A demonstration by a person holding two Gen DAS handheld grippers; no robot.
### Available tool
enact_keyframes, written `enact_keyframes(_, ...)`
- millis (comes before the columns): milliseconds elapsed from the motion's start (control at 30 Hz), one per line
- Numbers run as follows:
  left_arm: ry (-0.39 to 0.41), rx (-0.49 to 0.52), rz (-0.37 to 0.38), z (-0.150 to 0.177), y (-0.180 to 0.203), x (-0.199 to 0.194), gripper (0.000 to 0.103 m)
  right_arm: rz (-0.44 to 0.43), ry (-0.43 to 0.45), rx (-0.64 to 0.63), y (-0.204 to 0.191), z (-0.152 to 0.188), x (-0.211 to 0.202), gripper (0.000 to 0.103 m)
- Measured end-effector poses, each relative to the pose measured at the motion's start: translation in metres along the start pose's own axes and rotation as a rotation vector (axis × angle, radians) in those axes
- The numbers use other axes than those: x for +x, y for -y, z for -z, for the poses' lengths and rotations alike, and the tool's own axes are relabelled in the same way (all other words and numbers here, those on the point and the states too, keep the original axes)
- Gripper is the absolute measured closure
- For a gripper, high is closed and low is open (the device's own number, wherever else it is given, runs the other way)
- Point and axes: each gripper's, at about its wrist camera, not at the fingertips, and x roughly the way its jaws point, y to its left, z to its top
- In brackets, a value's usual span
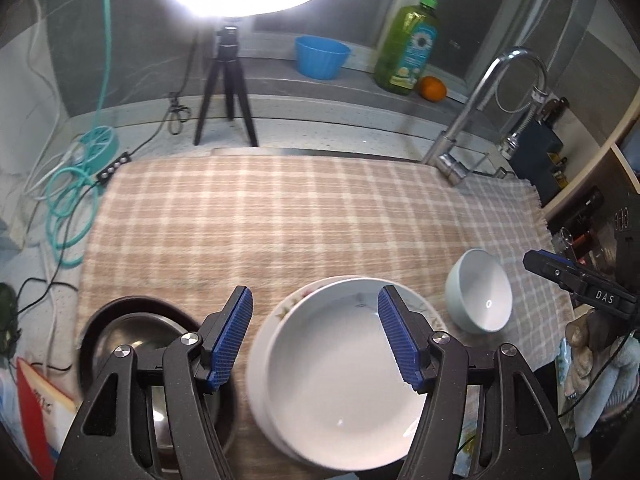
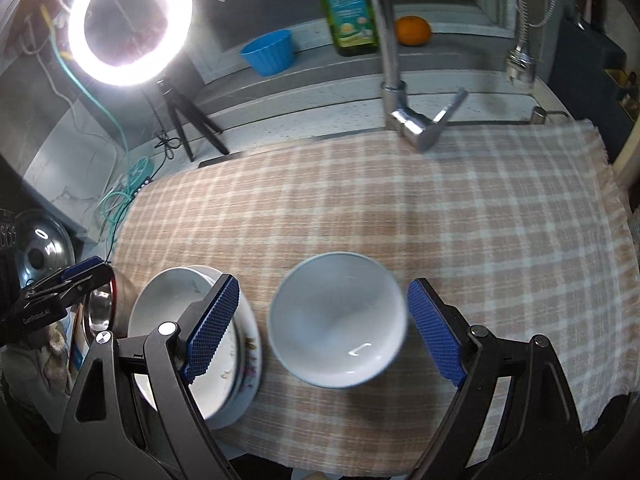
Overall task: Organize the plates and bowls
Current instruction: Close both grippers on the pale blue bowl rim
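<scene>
Plates (image 1: pixel 340 380) lie stacked on the checked cloth (image 1: pixel 280 220), a white bowl (image 2: pixel 338 320) just beside. Both are probably glazed, hard, slippery and breakable; take them by the rim. Left tool (image 1: pixel 316 336) and right tool (image 2: pixel 324 328) stand wide, holding nothing.

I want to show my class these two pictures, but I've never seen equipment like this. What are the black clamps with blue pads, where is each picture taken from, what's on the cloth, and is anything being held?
There is no robot: a person carries a hand-held gripper in each hand, each with a camera looking along its two blue-padded fingers. One picture comes from the left hand-held gripper, the other from the right hand-held gripper. On the checked cloth lie a stack of white plates, a pale bowl to their right and a metal bowl to their left. Behind are a ring light, a tap, a soap bottle and an orange. Both grippers are open above the dishes; nothing is held.
</scene>
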Motion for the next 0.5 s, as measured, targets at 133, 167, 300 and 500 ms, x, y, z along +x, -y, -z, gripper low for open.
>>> enact_keyframes(133,-0.014,0.029,0.037,-0.004,0.025,0.013,0.038,0.014,0.002,0.026,0.022,0.005,-0.002,0.014)
enact_keyframes(167,-0.016,0.038,0.045,-0.005,0.031,0.016,0.038,0.015,0.001,0.031,0.025,0.006,-0.003,0.014)
enact_keyframes(300,-0.029,0.079,0.073,-0.006,0.057,0.029,0.038,0.019,-0.004,0.046,0.040,0.011,-0.003,0.014)
enact_keyframes(500,-0.073,0.115,0.125,-0.002,0.091,0.055,0.039,0.007,-0.021,0.064,0.057,0.018,0.002,0.014)
